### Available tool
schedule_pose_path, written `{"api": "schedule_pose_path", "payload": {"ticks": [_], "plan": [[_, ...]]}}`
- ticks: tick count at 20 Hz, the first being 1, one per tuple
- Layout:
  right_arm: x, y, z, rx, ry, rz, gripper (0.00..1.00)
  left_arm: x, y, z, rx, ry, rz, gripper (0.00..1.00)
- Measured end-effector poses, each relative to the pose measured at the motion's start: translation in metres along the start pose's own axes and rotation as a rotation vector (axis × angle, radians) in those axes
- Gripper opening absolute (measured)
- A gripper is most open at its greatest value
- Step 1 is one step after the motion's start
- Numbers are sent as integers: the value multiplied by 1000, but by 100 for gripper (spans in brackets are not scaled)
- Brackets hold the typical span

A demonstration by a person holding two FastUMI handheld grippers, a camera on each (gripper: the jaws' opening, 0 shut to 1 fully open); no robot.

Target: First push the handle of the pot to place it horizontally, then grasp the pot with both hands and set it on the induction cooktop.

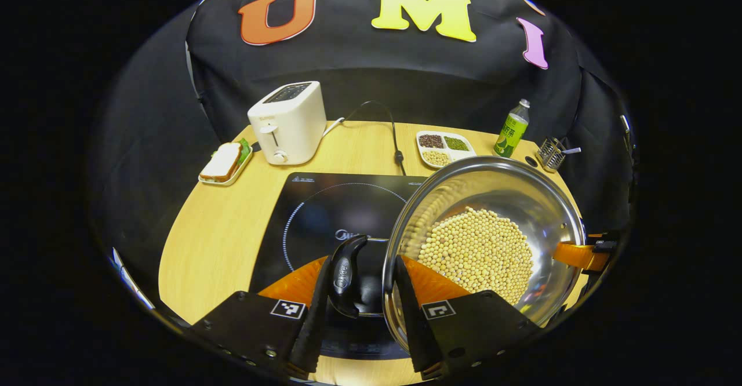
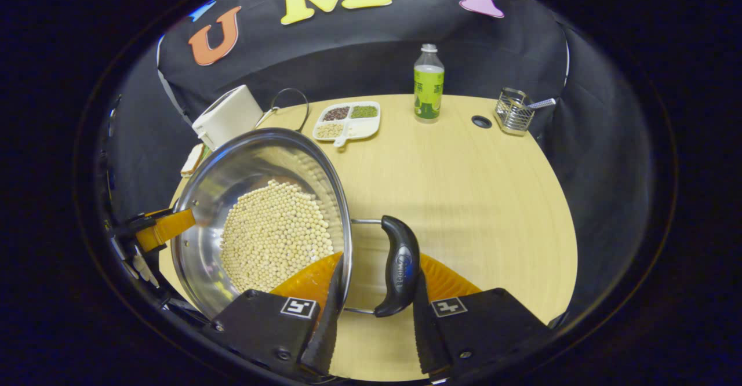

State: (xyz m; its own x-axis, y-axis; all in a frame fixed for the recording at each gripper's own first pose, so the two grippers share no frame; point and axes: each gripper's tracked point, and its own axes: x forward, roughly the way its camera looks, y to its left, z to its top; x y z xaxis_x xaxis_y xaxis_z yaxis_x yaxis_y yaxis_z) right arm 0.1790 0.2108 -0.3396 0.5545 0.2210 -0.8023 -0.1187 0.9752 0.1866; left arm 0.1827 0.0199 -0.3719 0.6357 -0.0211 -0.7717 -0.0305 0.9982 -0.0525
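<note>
Left gripper view: the left claw (image 1: 359,293) pinches a black pot handle (image 1: 346,273) at bottom centre, the pot (image 1: 487,247) of beans beside it above the cooktop (image 1: 324,212). Right gripper view: the right claw (image 2: 374,293) clamps the other handle (image 2: 399,273) and the pot's rim at bottom centre.

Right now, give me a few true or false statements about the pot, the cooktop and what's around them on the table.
1. The pot holds pale beans. True.
2. The left gripper has its fingers either side of a black pot handle. True.
3. The toaster stands on the induction cooktop. False: it stands on the table behind it.
4. The green-labelled bottle lies on its side. False: it stands upright.
5. The divided tray is stacked on the toaster. False: it sits on the table.
</note>
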Motion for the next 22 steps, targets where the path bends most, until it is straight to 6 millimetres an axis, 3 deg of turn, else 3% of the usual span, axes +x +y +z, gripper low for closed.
{"api": "schedule_pose_path", "payload": {"ticks": [6, 13, 18, 22], "plan": [[6, 50, 2, -4, 10, 14, 55, 0, 27, 2, -3, 7, 12, 58], [29, 101, 15, -11, 32, 39, 55, 5, 64, 10, -10, 17, 43, 58], [48, 130, 24, -8, 56, 49, 55, 20, 103, 17, -13, 32, 60, 58], [61, 143, 27, -6, 77, 50, 55, 31, 115, 18, -19, 46, 69, 58]]}}
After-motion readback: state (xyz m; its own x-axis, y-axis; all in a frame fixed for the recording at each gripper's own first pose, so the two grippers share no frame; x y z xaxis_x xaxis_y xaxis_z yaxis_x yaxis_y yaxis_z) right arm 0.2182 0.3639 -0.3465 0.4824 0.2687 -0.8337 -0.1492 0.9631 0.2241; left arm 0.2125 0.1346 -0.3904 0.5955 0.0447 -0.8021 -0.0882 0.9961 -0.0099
